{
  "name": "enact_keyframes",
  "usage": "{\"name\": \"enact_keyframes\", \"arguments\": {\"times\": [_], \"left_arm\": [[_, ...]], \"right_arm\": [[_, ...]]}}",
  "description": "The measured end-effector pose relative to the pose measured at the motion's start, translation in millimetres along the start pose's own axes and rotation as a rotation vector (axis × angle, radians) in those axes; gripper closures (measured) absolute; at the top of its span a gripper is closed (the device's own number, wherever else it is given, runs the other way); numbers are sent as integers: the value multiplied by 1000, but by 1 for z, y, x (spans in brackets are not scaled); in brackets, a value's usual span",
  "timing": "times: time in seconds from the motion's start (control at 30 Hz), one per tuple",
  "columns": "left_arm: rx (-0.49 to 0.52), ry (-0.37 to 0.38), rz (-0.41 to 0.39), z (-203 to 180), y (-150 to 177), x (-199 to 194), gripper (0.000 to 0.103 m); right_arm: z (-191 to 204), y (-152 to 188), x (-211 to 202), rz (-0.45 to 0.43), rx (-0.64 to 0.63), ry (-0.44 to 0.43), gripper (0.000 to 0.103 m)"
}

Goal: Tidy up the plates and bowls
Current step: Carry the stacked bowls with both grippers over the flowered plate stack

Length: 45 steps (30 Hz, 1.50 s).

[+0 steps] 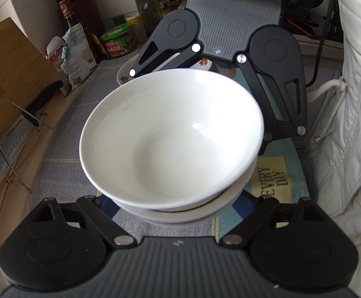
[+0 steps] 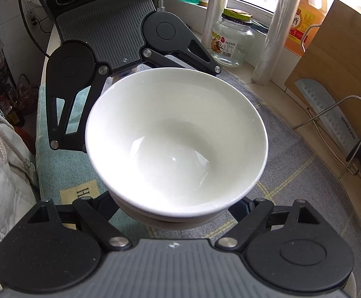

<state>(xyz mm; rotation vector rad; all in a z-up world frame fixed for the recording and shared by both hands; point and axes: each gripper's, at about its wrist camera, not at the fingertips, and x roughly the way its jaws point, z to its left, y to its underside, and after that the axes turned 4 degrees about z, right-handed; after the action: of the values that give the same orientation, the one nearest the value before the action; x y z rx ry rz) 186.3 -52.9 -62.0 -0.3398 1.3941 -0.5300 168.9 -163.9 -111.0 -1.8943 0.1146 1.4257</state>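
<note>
A stack of white bowls (image 1: 173,136) fills the middle of both views (image 2: 175,139); at least two are nested. My left gripper (image 1: 178,213) and my right gripper (image 2: 175,213) face each other across the stack, arms spread wide around its lower part. The fingertips of both are hidden under the bowls, so any contact cannot be seen. The right gripper shows at the far side in the left wrist view (image 1: 205,57), the left gripper at the far side in the right wrist view (image 2: 130,79). A white plate with a red pattern (image 1: 128,72) lies behind the stack, partly hidden.
Patterned cloth (image 1: 63,173) covers the counter. A cleaver on a wire stand (image 1: 9,144) leans against a wooden board (image 1: 11,74). Bottles and jars (image 1: 115,39) stand at the back. A glass jar (image 2: 232,42) and film rolls (image 2: 277,37) stand near the window. A white jacket (image 1: 349,124) hangs at the right.
</note>
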Motion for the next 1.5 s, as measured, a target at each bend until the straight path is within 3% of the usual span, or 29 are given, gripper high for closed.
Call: {"name": "enact_keyframes", "arguments": {"times": [0.67,1.5], "left_arm": [[109,0,-64,7,-110,53,13],[139,10,-51,34,-163,126,13]], "right_arm": [[-58,82,-80,26,48,100,11],[-119,146,-94,47,82,137,11]]}}
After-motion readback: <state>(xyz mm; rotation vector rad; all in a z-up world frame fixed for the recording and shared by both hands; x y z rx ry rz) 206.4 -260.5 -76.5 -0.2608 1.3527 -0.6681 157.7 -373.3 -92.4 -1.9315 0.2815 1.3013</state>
